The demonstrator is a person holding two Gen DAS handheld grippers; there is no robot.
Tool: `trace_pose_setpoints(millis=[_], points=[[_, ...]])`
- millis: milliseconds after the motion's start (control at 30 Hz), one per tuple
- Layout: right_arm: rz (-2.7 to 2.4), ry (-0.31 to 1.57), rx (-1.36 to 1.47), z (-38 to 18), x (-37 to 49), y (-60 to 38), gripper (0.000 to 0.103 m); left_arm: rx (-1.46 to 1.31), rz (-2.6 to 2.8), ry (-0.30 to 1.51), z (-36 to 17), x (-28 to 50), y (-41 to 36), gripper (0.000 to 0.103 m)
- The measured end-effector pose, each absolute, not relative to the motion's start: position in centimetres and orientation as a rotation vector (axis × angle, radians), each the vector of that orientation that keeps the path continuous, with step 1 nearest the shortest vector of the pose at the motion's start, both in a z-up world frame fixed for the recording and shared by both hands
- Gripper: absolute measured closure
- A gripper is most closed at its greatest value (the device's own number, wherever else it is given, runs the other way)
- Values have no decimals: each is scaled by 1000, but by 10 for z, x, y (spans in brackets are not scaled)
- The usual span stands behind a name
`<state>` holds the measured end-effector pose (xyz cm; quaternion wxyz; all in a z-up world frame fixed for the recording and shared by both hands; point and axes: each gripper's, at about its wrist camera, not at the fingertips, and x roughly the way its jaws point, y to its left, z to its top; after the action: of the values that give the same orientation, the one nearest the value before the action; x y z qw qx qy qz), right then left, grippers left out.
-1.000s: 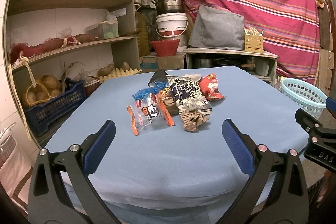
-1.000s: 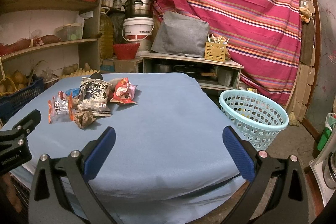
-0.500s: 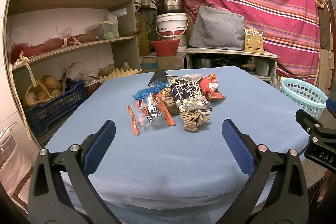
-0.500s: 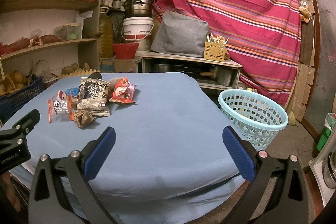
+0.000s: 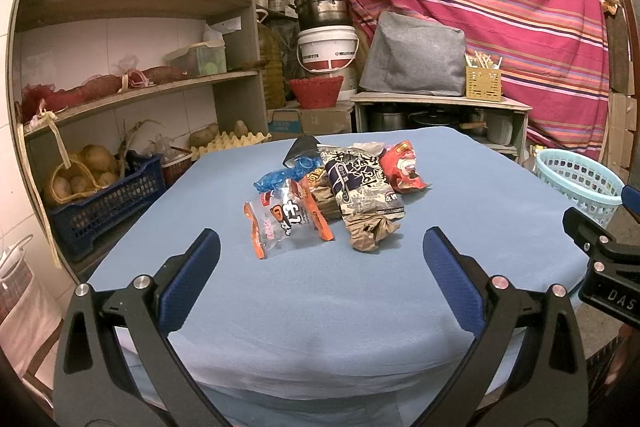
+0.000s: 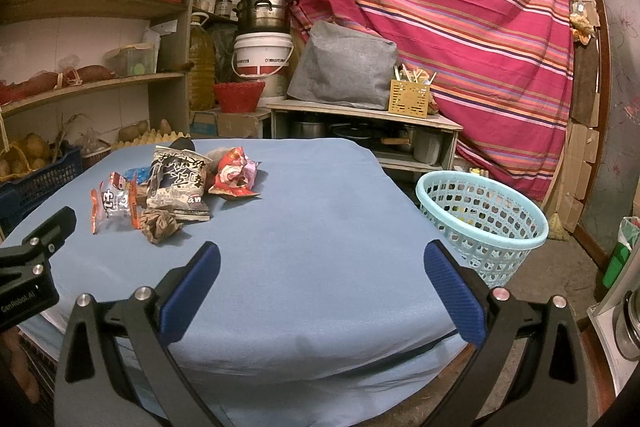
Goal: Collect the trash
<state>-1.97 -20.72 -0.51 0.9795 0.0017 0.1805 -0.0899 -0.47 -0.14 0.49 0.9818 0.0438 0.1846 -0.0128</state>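
Grippers both hang spread and empty: left gripper faces the wrapper pile just beyond it on the blue tabletop; right gripper has the pile far left, the basket right. Nothing has moved since before.

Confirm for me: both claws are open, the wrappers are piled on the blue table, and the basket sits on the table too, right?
Not quite. The basket stands on the floor beside the table, as the right wrist view shows. Both claws, left and right, are open, and the wrappers are piled on the table.
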Motion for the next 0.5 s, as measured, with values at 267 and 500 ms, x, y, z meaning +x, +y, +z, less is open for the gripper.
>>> trace_pose_setpoints(millis=[267, 500], points=[[-181, 364, 3, -5, -20, -207, 4, 90, -24, 371, 5, -5, -1, 5], [-182, 366, 2, -5, -20, -208, 4, 89, -25, 370, 5, -5, -1, 5]])
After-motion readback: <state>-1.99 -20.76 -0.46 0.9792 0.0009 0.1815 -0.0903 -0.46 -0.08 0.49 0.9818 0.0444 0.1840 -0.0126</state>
